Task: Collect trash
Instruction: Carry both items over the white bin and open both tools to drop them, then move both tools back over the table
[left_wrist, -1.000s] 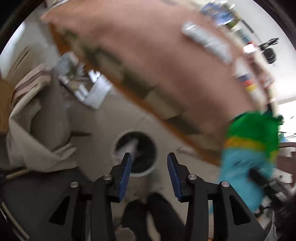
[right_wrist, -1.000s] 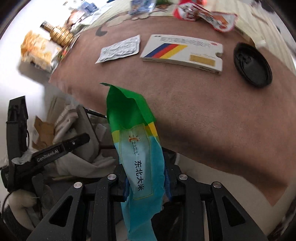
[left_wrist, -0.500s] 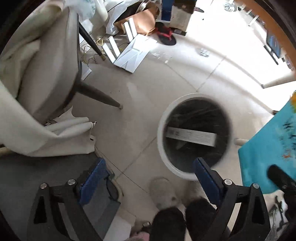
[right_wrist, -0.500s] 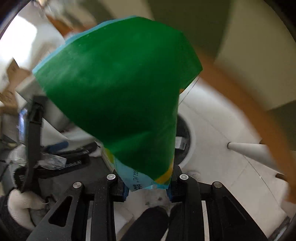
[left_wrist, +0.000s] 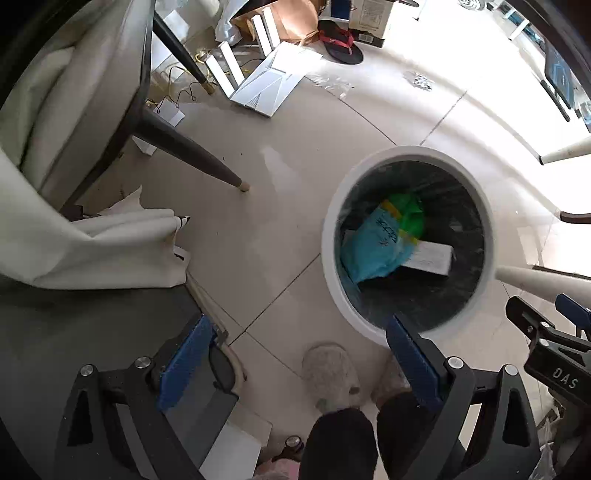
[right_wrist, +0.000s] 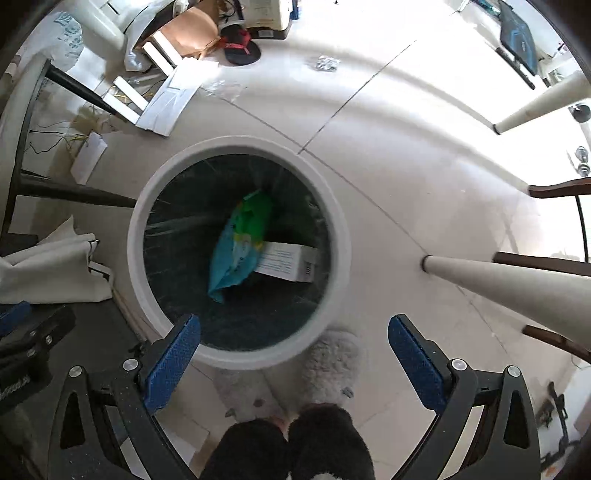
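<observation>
A white round bin (left_wrist: 328, 236) with a dark liner stands on the tiled floor below both grippers. Inside it lies a green and blue bag (left_wrist: 380, 243), partly on top of a white box (left_wrist: 430, 258). The right wrist view looks straight down into the bin (right_wrist: 135, 236) at the same bag (right_wrist: 236, 251) and box (right_wrist: 288, 262). My right gripper (right_wrist: 291, 328) hangs over the bin's near rim, its jaws opening wide with nothing between them. My left gripper (left_wrist: 297, 332) is open and empty, just left of the bin.
A chair draped in cream cloth (left_wrist: 74, 147) stands at the left, its dark leg (left_wrist: 192, 155) slanting toward the bin. A pale table leg (right_wrist: 517, 280) runs at the right. The person's fluffy slippers (right_wrist: 332, 365) stand by the bin. Flat boxes (left_wrist: 269, 85) and a sandal (left_wrist: 340, 40) lie beyond.
Both grippers dropped from table height to just above the bin. The right gripper let go of the green and blue bag, which now lies in the bin. The left jaws widened.
</observation>
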